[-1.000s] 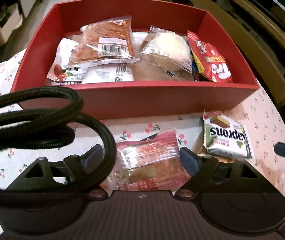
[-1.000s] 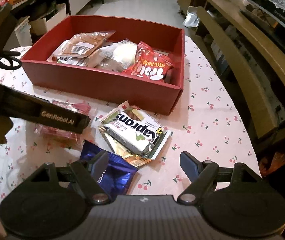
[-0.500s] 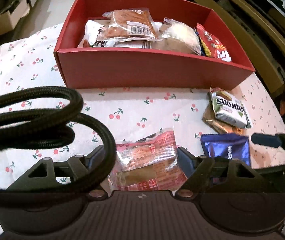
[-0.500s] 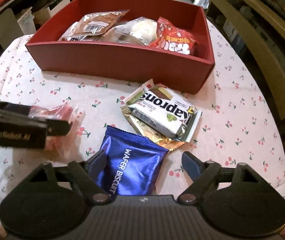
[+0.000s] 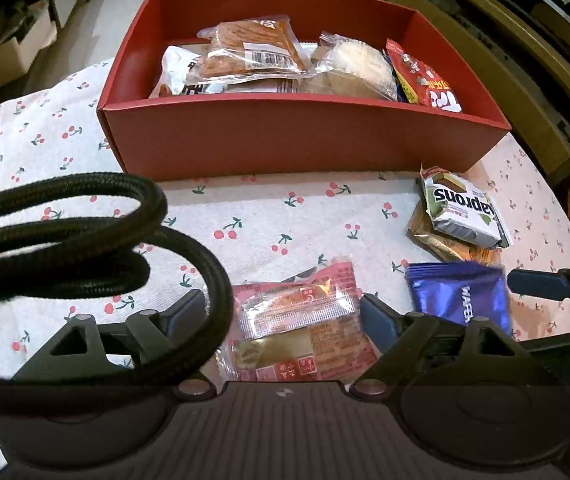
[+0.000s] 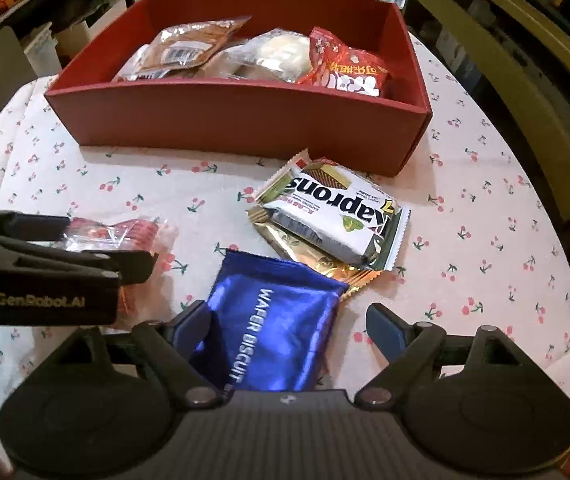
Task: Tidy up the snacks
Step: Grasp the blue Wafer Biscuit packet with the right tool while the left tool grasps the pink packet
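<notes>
**Two packets framed, neither gripped**

Our left gripper (image 5: 283, 316) straddles the pink snack packet (image 5: 297, 328) at lower centre, long axis running up the frame; the jaws have just been opening and stand apart beside the packet's edges. Our right gripper (image 6: 289, 320) is spread around the blue wafer packet (image 6: 273, 320), whose length also points up toward the red box (image 6: 245, 124). Since a second ago the box has receded toward the top of both frames, and the blue packet now sits between the right fingers.
</notes>
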`<move>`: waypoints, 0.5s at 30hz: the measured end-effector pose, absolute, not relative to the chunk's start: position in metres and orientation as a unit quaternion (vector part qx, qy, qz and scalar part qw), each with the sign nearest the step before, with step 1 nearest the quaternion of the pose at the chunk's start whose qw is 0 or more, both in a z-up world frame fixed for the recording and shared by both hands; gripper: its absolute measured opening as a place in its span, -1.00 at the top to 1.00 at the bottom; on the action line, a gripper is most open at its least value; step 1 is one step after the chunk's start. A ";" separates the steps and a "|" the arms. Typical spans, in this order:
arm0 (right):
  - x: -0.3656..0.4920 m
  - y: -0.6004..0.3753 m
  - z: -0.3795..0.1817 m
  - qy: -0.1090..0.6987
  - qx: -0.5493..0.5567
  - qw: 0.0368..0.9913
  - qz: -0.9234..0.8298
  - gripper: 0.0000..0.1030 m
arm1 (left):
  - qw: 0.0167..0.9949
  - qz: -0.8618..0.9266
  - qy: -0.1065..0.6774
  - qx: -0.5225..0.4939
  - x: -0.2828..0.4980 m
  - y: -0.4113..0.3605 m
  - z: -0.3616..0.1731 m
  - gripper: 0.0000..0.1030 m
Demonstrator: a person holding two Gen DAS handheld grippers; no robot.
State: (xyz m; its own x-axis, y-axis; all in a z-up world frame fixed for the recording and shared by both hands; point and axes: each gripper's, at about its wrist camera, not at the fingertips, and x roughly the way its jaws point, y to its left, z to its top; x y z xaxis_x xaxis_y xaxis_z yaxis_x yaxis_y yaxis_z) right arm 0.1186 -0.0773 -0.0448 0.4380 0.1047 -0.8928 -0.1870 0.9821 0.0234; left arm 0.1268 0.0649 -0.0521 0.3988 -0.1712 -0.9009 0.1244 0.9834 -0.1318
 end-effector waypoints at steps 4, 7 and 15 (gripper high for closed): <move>0.118 -0.075 -0.042 0.522 -0.034 0.847 0.092 -1.00 | 0.836 -0.086 0.542 -0.030 0.128 0.069 -0.051 -0.71; 0.121 -0.069 -0.055 0.536 -0.050 0.838 0.088 -1.00 | 0.835 -0.088 0.542 -0.025 0.128 0.068 -0.052 -0.72; 0.120 -0.086 -0.061 0.540 -0.030 0.837 0.090 -0.86 | 0.840 -0.094 0.534 -0.008 0.123 0.067 -0.052 -0.66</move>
State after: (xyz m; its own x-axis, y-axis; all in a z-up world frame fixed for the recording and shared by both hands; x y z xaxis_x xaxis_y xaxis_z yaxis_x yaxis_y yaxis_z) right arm 0.1199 -0.0858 -0.0609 0.4016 0.1182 -0.9082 -0.1828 0.9820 0.0470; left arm 0.1232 0.0668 -0.0523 0.4111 -0.1667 -0.8962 0.1500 0.9821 -0.1139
